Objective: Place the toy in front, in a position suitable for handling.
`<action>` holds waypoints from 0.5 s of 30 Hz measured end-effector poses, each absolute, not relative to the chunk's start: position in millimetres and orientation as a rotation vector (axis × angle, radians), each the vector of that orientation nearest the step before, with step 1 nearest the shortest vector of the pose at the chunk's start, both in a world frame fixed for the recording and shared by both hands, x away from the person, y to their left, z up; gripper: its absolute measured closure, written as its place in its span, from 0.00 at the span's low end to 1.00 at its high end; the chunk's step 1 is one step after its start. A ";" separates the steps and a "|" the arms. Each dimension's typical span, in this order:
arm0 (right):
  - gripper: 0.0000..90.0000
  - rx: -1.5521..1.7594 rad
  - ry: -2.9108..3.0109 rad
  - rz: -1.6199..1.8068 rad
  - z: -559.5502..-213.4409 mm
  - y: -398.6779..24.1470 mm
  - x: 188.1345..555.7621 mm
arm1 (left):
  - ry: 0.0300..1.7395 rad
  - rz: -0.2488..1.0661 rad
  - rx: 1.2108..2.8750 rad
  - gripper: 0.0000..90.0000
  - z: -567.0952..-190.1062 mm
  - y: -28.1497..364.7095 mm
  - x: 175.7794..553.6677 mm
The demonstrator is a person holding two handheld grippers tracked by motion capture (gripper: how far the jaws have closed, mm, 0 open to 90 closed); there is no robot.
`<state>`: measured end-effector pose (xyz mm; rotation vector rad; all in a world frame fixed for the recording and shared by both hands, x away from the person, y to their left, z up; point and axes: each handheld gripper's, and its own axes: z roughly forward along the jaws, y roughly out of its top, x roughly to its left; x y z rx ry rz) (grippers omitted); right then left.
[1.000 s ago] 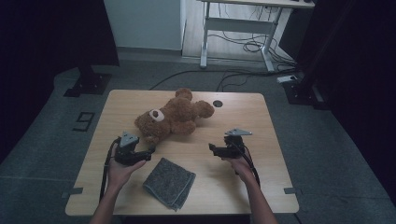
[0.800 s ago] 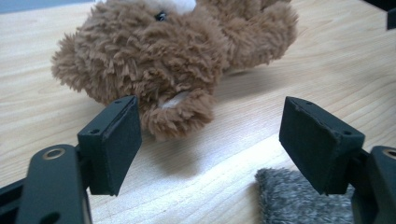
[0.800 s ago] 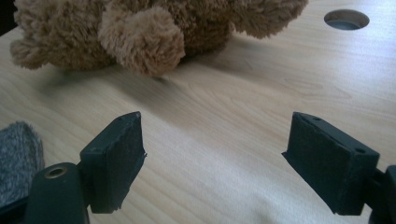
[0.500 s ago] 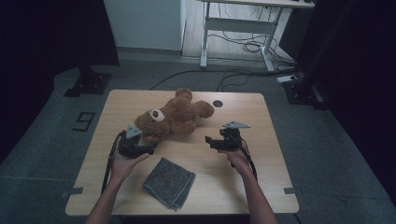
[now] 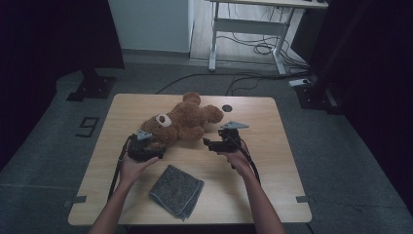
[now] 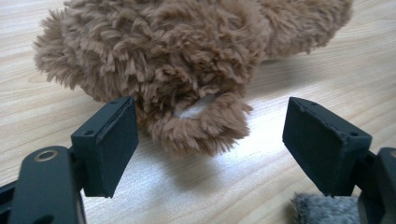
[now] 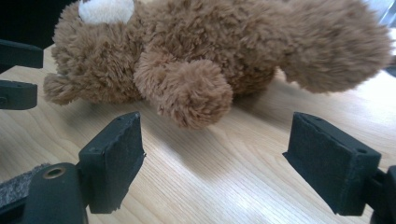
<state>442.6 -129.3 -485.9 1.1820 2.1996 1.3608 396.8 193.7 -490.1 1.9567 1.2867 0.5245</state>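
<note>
Brown teddy bear (image 5: 180, 124) lies on its side near the middle of the wooden desk (image 5: 272, 161), head toward the person's left, legs toward the far right, white muzzle patch facing up. Left claw (image 5: 148, 148) sits at the bear's head end, jaws spread wide; in the left gripper view the head fur (image 6: 187, 79) is just ahead of and between the two black pads (image 6: 109, 140), not touching either as far as I can tell. A small white patch shows in the fur there. Right claw (image 5: 208, 144) is low over the desk just beside the bear's belly side, jaws also spread wide, nothing between them; right gripper view shows a rounded paw (image 7: 191, 91) straight ahead, close but apart from the pads (image 7: 114, 156). Left claw is also visible at the left edge of that view (image 7: 16, 74). Grey folded cloth (image 5: 176, 190) lies flat on the near part of the desk, between the two forearms, apart from the bear; its corner shows at the bottom right of the left gripper view (image 6: 322, 210). Small dark round hole (image 5: 227, 108) in the desk top just past the bear's far leg. Both hands grip their tools from behind, cables trailing toward the person.
</note>
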 end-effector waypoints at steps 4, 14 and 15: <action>0.20 1.180 2.227 1.354 -490.2 -118.8 452.7 | 1.303 0.514 1.940 0.21 -493.2 194.7 401.4; 0.20 1.185 2.262 1.359 -505.5 -100.4 467.9 | 1.308 0.504 1.945 0.22 -499.3 190.7 408.7; 0.20 1.190 2.265 1.359 -506.7 -99.0 468.9 | 1.308 0.504 1.945 0.22 -499.3 190.7 408.7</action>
